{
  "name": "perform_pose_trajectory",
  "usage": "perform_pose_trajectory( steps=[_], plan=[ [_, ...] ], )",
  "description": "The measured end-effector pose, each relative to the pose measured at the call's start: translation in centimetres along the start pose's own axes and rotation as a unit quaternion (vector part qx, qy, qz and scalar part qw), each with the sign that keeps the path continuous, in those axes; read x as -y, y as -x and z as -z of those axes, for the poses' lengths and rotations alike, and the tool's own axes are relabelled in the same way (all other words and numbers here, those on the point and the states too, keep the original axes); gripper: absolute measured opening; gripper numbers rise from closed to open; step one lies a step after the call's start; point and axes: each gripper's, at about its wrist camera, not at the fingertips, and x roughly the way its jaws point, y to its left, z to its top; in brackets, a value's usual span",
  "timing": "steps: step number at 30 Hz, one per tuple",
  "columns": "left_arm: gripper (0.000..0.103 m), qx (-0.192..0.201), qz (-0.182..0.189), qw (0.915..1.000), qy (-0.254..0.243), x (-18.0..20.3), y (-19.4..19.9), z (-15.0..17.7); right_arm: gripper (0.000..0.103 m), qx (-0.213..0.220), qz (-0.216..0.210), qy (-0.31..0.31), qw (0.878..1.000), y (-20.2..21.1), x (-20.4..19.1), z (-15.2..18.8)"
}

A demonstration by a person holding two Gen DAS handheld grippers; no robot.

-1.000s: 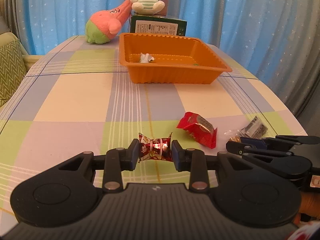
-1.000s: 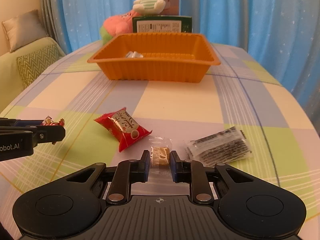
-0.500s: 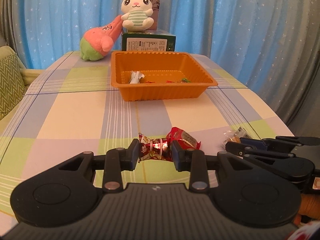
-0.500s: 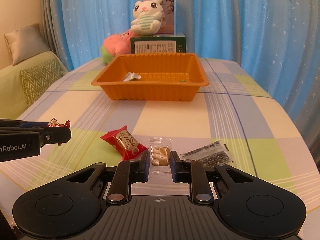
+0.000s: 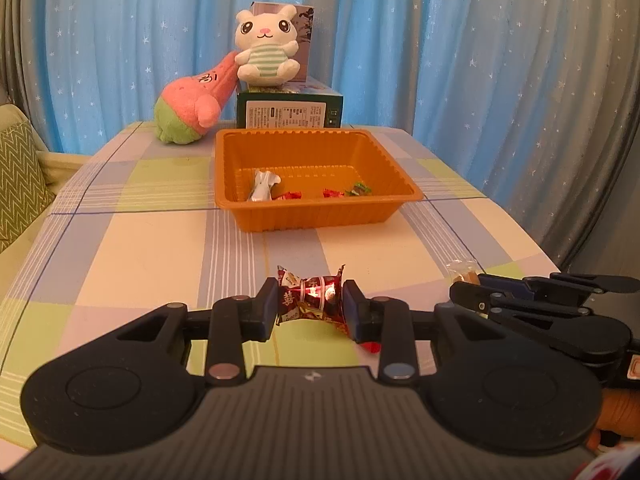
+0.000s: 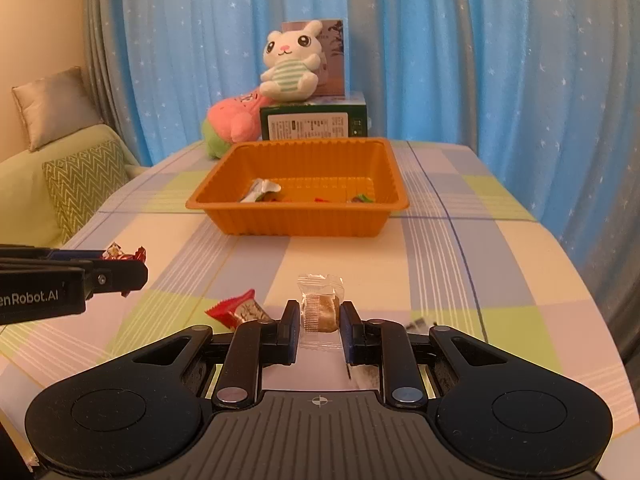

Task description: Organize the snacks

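My left gripper (image 5: 310, 308) is shut on a red foil candy (image 5: 311, 296), held above the checked tablecloth. My right gripper (image 6: 319, 320) is shut on a clear-wrapped brown sweet (image 6: 320, 310), also lifted off the table. Ahead of both stands an orange tray (image 5: 312, 216) (image 6: 296, 224) holding a silver wrapper (image 5: 262, 186) and a few small red and green candies. A red snack packet (image 6: 238, 312) lies on the table just left of my right gripper. In the left wrist view the right gripper (image 5: 472, 284) shows at the right edge; in the right wrist view the left gripper (image 6: 120, 266) shows at the left.
Behind the tray stand a green box (image 5: 289, 114), a white plush rabbit (image 5: 267, 54) on it, and a pink-green plush (image 5: 192, 106). A dark-printed packet (image 6: 416, 325) peeks from behind my right fingers. A sofa with a zigzag cushion (image 6: 82, 186) is left of the table; blue curtains hang behind.
Both grippers have risen with their candies still held. The tray now shows more of its inside, and the red packet has slipped low behind the fingers.
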Motion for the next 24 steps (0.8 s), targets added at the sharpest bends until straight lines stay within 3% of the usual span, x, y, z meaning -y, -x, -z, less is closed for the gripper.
perform_pose_trajectory(
  steps=[12,24],
  plan=[
    [0.031,0.021,0.01,0.9997,-0.009,-0.2,-1.3,-3.9,0.021,0.031,0.003,0.023,0.999,-0.7,1.5,-4.2],
    [0.031,0.037,0.015,0.9991,-0.01,-0.6,-6.2,-7.4,0.021,0.041,-0.004,0.024,0.999,-4.2,2.9,-7.6]
  ],
)
